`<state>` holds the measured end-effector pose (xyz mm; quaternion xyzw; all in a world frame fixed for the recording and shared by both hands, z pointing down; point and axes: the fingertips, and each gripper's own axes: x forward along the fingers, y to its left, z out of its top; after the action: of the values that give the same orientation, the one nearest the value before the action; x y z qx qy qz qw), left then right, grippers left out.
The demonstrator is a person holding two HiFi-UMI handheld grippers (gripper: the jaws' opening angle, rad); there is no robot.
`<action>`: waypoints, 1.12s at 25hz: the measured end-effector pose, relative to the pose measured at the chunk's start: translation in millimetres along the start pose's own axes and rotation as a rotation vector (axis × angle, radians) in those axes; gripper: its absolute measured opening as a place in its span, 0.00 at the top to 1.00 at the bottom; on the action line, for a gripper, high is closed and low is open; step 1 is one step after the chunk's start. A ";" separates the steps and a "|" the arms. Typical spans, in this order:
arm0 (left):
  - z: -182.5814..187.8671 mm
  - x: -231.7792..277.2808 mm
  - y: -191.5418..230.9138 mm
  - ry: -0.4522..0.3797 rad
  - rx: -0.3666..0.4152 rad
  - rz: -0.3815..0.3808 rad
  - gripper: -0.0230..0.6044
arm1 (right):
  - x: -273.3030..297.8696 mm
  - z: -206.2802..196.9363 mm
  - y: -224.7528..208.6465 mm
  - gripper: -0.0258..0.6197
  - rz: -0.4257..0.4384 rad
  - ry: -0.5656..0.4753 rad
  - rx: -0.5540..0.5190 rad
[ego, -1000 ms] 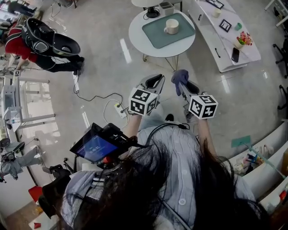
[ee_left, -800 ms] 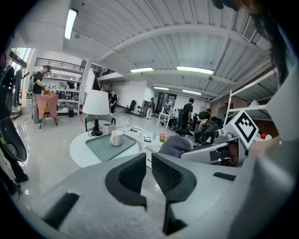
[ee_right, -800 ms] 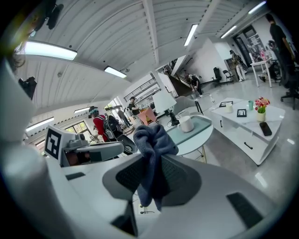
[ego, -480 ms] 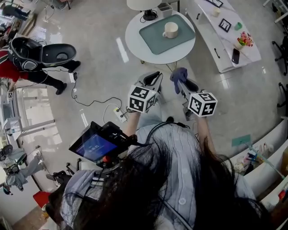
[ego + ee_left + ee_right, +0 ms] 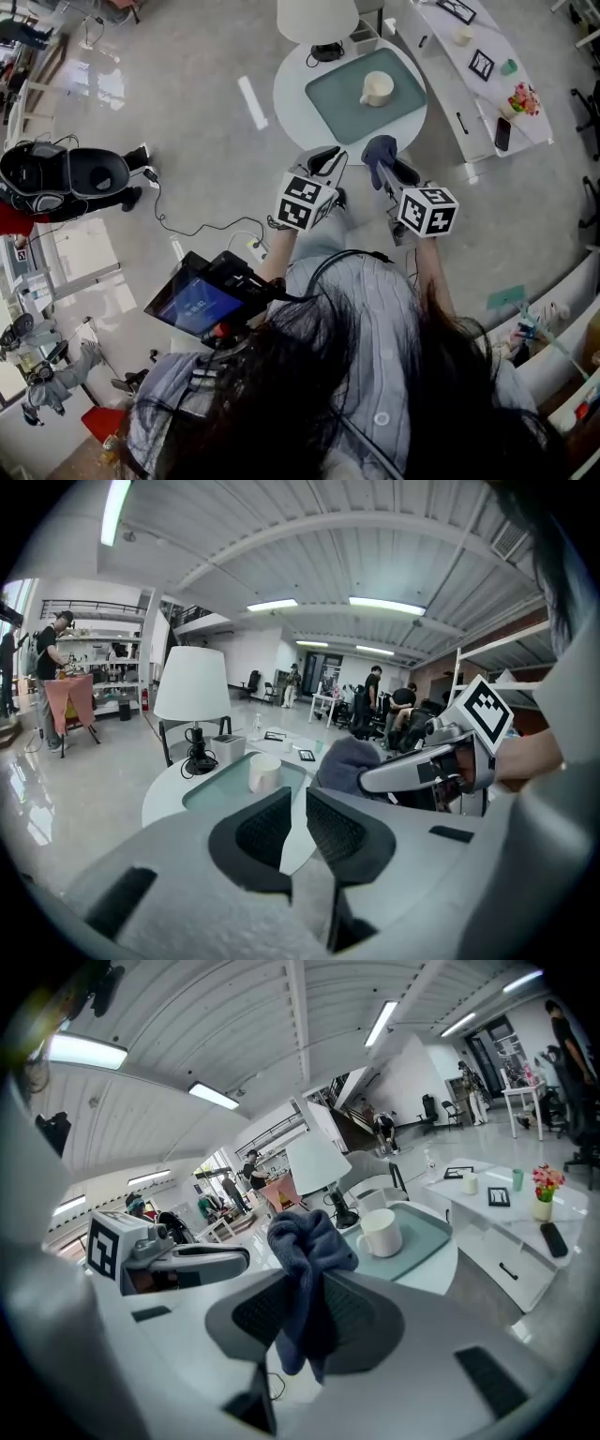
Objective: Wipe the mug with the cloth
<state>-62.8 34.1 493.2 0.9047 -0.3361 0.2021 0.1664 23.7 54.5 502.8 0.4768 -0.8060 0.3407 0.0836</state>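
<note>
The right gripper is clamping the blue cloth. The left gripper is just easing its empty jaws slightly apart. The mug is sitting on the teal tray, top centre of the head view.

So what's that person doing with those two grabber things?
A person holds a gripper in each hand. The right gripper pinches a crumpled blue-grey cloth. The left gripper holds nothing; its fingers have just been opening a little. The cream ceramic mug stands untouched on a green mat on the round white table ahead.
</note>
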 end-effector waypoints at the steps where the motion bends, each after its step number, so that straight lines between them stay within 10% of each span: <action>1: 1.6 2.7 8.8 0.005 0.000 -0.004 0.91 | 8.4 5.0 -0.6 0.79 -0.006 0.002 0.000; 28: -5.4 107.0 97.5 0.178 0.009 -0.105 0.87 | 104.5 39.0 -50.4 0.79 -0.102 0.136 -0.033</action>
<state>-55.9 -91.5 565.1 0.9004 -0.2710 0.2740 0.2019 17.1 -60.1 545.1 0.4917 -0.7785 0.3542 0.1634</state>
